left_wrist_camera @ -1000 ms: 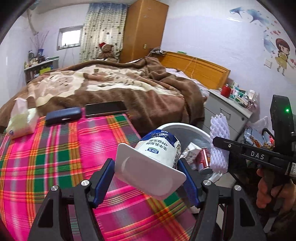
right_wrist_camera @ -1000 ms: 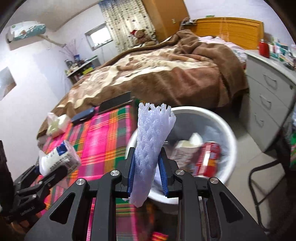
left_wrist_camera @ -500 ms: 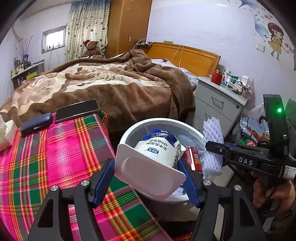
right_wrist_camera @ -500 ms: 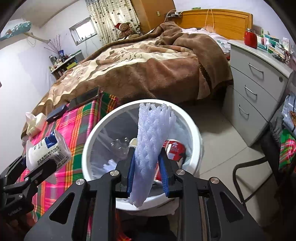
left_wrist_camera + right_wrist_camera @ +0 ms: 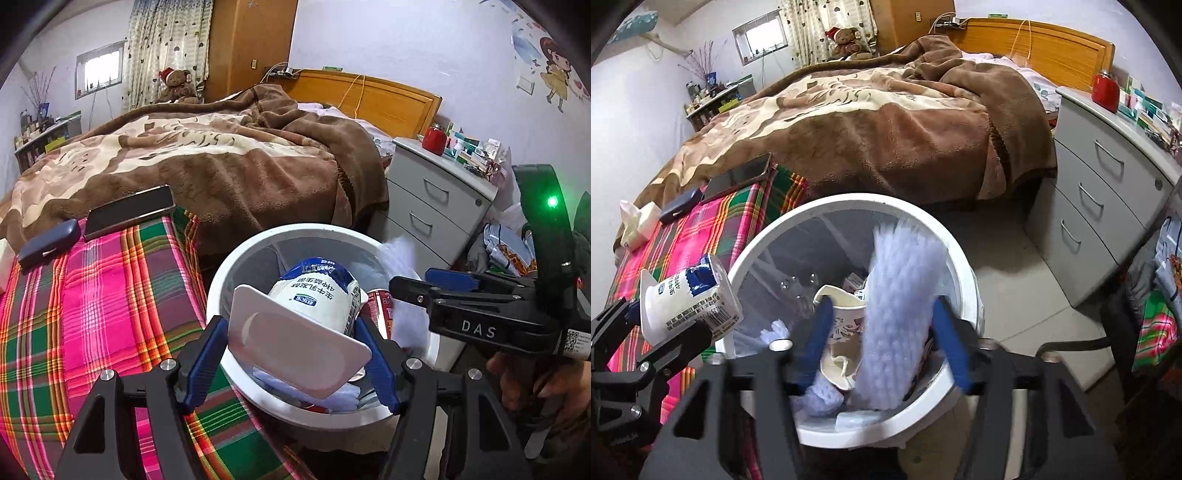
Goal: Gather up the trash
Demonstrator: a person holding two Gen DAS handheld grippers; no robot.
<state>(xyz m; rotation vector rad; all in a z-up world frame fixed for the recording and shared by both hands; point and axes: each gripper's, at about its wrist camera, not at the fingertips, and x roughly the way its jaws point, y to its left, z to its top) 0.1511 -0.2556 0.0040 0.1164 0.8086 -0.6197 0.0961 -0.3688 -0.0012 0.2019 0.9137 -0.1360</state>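
My left gripper [image 5: 291, 365] is shut on a white and blue yogurt cup [image 5: 314, 306] and holds it over the near rim of the white trash bin [image 5: 236, 284]. The cup also shows in the right wrist view [image 5: 687, 299]. My right gripper [image 5: 886, 336] stands open above the bin [image 5: 849, 201]. A white foam net sleeve [image 5: 897, 321] is blurred between its fingers, loose and dropping into the bin. In the left wrist view the right gripper [image 5: 417, 291] is at the bin's right rim with the foam [image 5: 406, 321] beside it. The bin holds a paper cup [image 5: 842, 321] and a red can [image 5: 380, 306].
A pink and green plaid cloth [image 5: 92, 314] covers the surface left of the bin, with a phone [image 5: 129, 212], a dark case [image 5: 48, 243] and a tissue pack [image 5: 639, 221]. A bed with a brown blanket [image 5: 221, 147] lies behind. A grey drawer cabinet [image 5: 1108, 184] stands right.
Both grippers moved right over the bin. My right gripper opened and let go of the foam net sleeve, which now falls into the bin. The left still holds the yogurt cup.
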